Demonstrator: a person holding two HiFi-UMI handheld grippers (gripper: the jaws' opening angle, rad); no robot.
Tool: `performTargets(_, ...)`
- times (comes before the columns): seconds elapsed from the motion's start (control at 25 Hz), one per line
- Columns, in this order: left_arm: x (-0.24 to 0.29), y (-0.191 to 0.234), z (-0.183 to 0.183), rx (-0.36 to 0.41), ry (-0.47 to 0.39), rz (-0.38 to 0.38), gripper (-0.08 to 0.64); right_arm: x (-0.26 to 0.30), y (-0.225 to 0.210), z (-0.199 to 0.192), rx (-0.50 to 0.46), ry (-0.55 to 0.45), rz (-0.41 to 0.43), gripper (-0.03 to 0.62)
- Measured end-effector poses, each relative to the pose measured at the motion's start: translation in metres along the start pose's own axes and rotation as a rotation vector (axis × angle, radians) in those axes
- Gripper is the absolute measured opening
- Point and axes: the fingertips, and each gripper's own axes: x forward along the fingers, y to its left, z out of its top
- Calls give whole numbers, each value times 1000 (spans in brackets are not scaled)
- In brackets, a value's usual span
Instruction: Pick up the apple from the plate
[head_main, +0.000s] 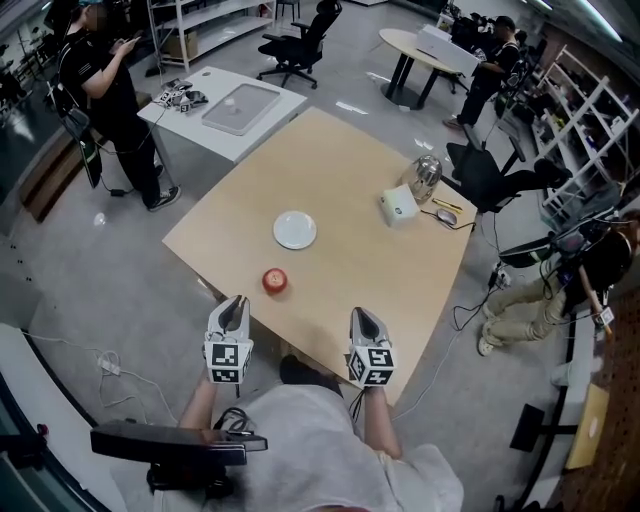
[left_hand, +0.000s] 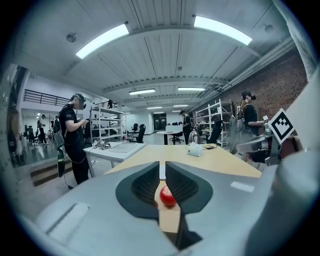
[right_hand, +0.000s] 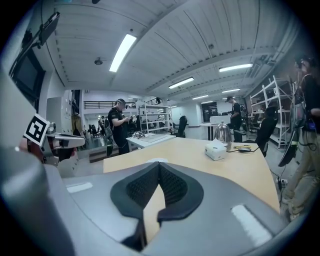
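Note:
A red apple (head_main: 275, 281) lies on the bare wooden table (head_main: 340, 160), a short way nearer me than the empty white plate (head_main: 295, 230). My left gripper (head_main: 236, 300) hovers at the table's near edge, just left of and behind the apple. Its jaws stand a narrow slit apart with nothing between them. In the left gripper view (left_hand: 162, 167) the apple (left_hand: 167, 196) shows through the gap, further out on the table. My right gripper (head_main: 361, 313) is shut and empty, to the right of the apple. The right gripper view (right_hand: 159, 165) shows its tips meeting, with the plate (right_hand: 156, 160) beyond.
A white box (head_main: 398, 205), a shiny kettle (head_main: 425, 175) and a mouse (head_main: 446, 216) sit at the table's far right. A white side table (head_main: 200, 85) adjoins the far left corner, with a person (head_main: 110, 90) standing beside it. Office chairs stand around.

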Motion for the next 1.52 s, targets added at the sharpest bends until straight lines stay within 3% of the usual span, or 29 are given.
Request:
performTargets(0.76,-56,9,-5,-10,-31,52,20,-35,23,0,-33,-42,5,6)
performTargets(1.52,-69,16,-2,6,-45,61,20,-42,37,3,-60,-56,8,6)
